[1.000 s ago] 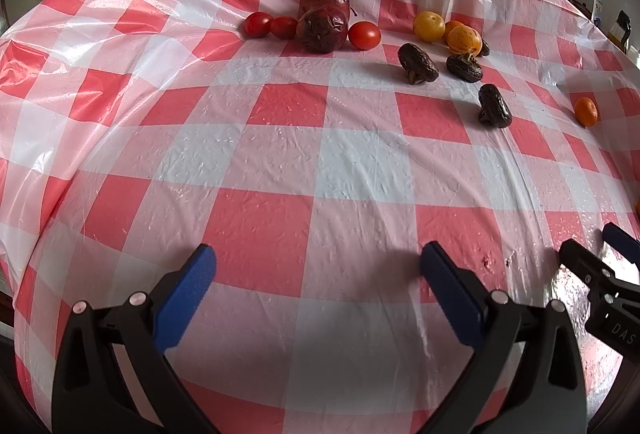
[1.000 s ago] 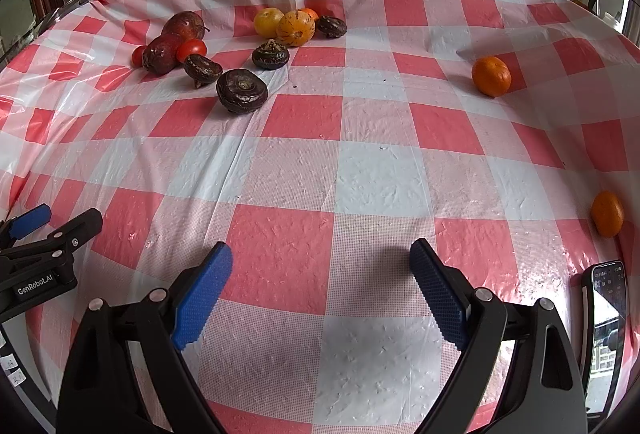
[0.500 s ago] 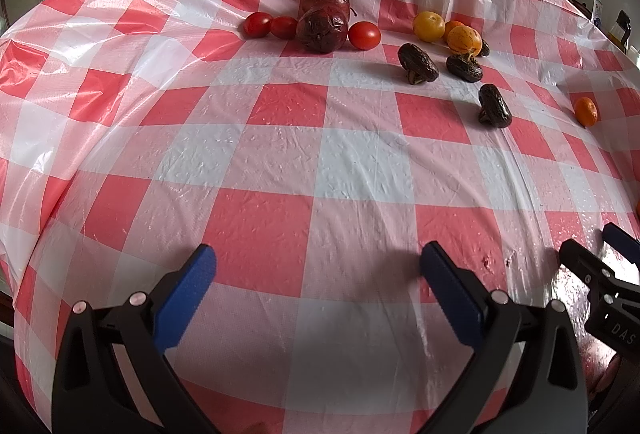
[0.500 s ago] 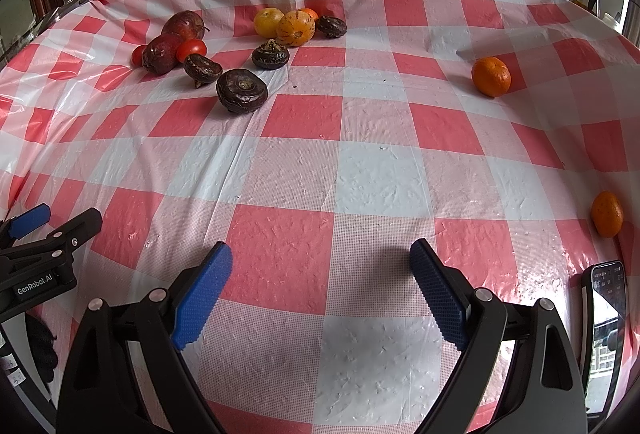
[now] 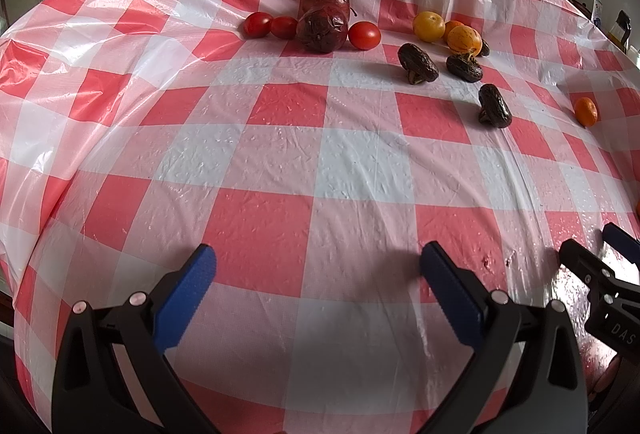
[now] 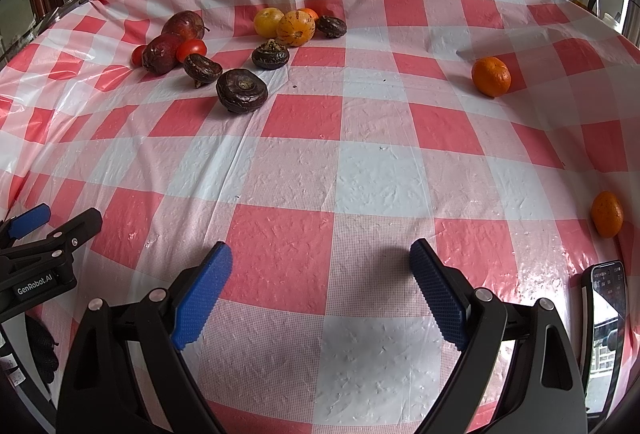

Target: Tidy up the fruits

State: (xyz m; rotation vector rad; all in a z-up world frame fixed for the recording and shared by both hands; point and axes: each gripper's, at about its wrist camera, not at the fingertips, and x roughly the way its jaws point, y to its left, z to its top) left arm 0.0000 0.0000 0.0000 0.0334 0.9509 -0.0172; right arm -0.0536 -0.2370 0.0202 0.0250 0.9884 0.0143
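- While my left gripper (image 5: 316,270) sits low over the cloth (image 5: 280,162) with its jaws wide apart and nothing between them, the left view puts every fruit far ahead: tomatoes (image 5: 363,35) flanking two dark red fruits (image 5: 322,31), yellow fruits (image 5: 429,26) to their right, dark chestnuts (image 5: 418,63) in front.
- From this view I judge the tomatoes the worst risk; they are round and touch the red fruits, so a nudge could send them rolling.
- Also here, the right gripper (image 5: 588,254) shows at the edge, close by, so I could knock one tool against the other if both reach inward.
- As the right view shows, my right gripper (image 6: 320,266) is likewise spread open and empty, well short of the fruit.
- One orange (image 6: 491,76) lies alone to the right, another (image 6: 607,214) near the table edge; I fear a clumsy pinch could push that one off.
- Beside it lies a phone (image 6: 606,298), which a wide swing might strike.
- With the plastic cloth wrinkled and loose, I judge dragging fingers could bunch it and shift the piles.
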